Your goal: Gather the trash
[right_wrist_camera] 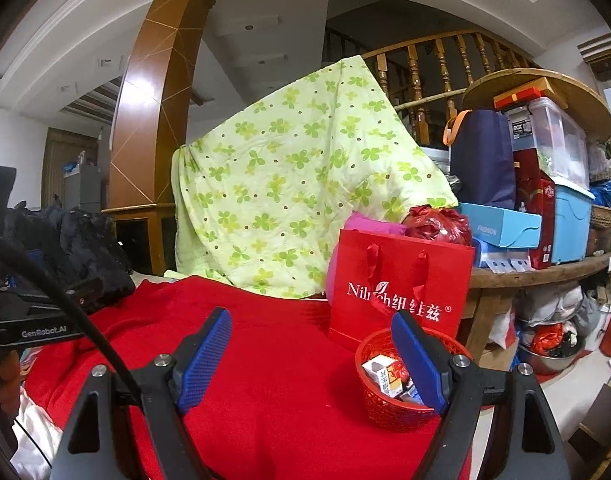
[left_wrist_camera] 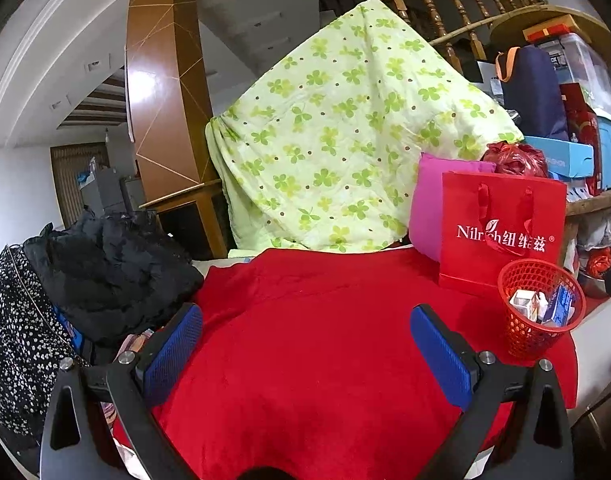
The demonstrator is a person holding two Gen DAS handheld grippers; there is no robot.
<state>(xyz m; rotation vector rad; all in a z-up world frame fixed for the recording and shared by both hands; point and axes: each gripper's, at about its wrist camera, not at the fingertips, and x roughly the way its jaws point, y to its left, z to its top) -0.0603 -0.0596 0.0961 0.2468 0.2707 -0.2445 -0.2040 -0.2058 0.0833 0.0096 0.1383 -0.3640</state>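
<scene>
Red plush cloth (left_wrist_camera: 317, 320) covers the surface from edge to edge. A red mesh basket (left_wrist_camera: 541, 308) stands on the cloth at 3 o'clock in the left wrist view and at 5 o'clock in the right wrist view; it holds small cartons and wrappers (right_wrist_camera: 387, 372). A red paper gift bag (right_wrist_camera: 401, 288) with white lettering stands upright directly behind the basket, and a magenta cushion (left_wrist_camera: 427, 204) leans behind the bag. A crumpled red plastic bag (right_wrist_camera: 437, 220) sits above the gift bag's top edge.

Dark clothing (left_wrist_camera: 105, 264) and a black fabric with white flecks (left_wrist_camera: 13, 320) are piled at 9 o'clock. A pale green clover-print quilt (left_wrist_camera: 345, 132) hangs at 12 o'clock over a wooden stair railing (right_wrist_camera: 433, 68). A brown column (right_wrist_camera: 153, 104) rises at 11 o'clock. Stacked storage boxes (right_wrist_camera: 553, 184) fill a wooden shelf at 2 o'clock.

Left claw (left_wrist_camera: 307, 346): fingers apart, nothing between them, above the cloth. Right claw (right_wrist_camera: 311, 354): fingers apart, nothing gripped; its right finger overlaps the basket in view.
</scene>
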